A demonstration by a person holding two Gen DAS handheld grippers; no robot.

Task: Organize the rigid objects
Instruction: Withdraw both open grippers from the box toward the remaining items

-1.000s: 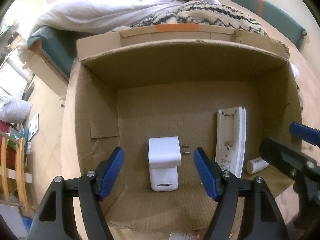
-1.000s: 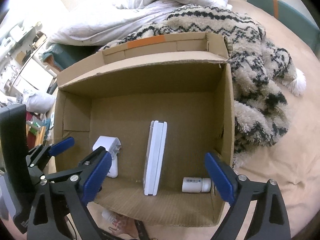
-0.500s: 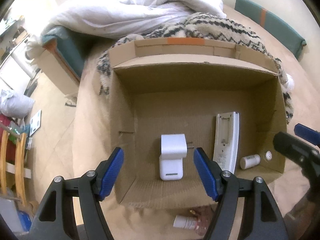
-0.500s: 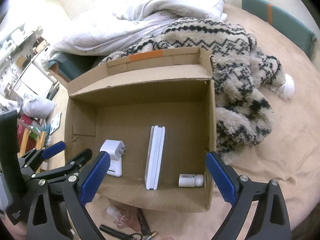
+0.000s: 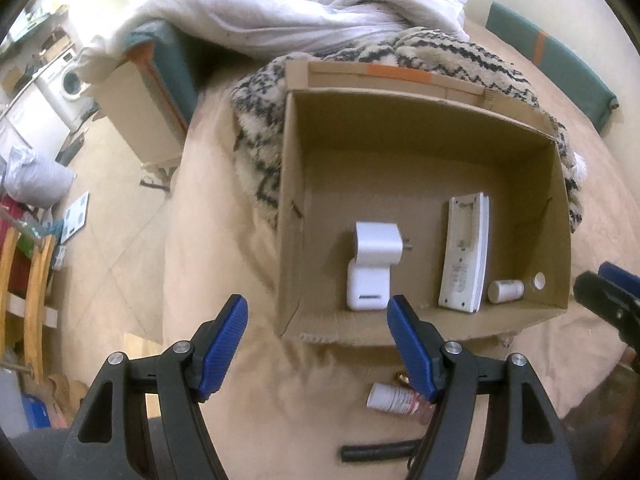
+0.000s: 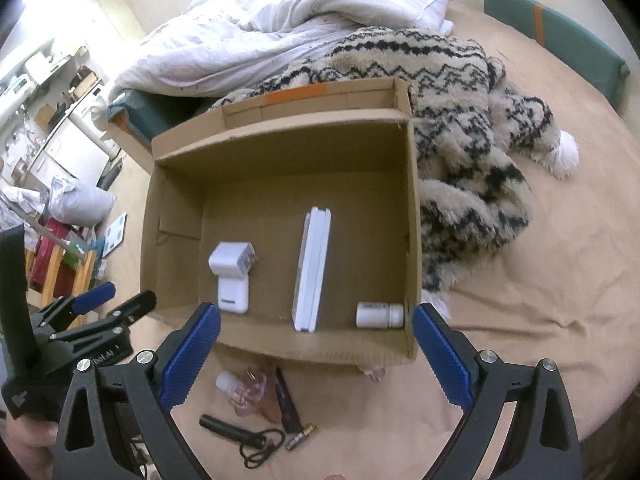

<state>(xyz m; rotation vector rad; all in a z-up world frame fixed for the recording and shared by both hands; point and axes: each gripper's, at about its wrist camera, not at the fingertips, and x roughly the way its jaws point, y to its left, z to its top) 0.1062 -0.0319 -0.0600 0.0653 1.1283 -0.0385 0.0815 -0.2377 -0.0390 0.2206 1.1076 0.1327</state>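
An open cardboard box (image 5: 420, 152) (image 6: 280, 160) lies on the bed. Inside it are a white charger (image 5: 372, 264) (image 6: 234, 272), a white remote (image 5: 466, 252) (image 6: 314, 268) on its edge, and a small white bottle (image 5: 506, 291) (image 6: 378, 315). In front of the box lie a small clear bottle (image 5: 394, 398) (image 6: 244, 390), a black cylinder with a cord (image 6: 232, 434), a battery (image 6: 300, 436) and a dark stick (image 6: 286, 400). My left gripper (image 5: 318, 348) is open and empty above the box's near edge. My right gripper (image 6: 316, 354) is open and empty, also above the near edge.
A patterned fuzzy blanket (image 6: 460, 128) lies behind and right of the box, with a white duvet (image 6: 280, 28) beyond. The bed edge drops to the floor at the left (image 5: 120, 220). A green cushion (image 6: 560, 36) is at the far right.
Both grippers have pulled back and up from the box, still open. The charger stays in the box. The loose items in front of the box have come into view.
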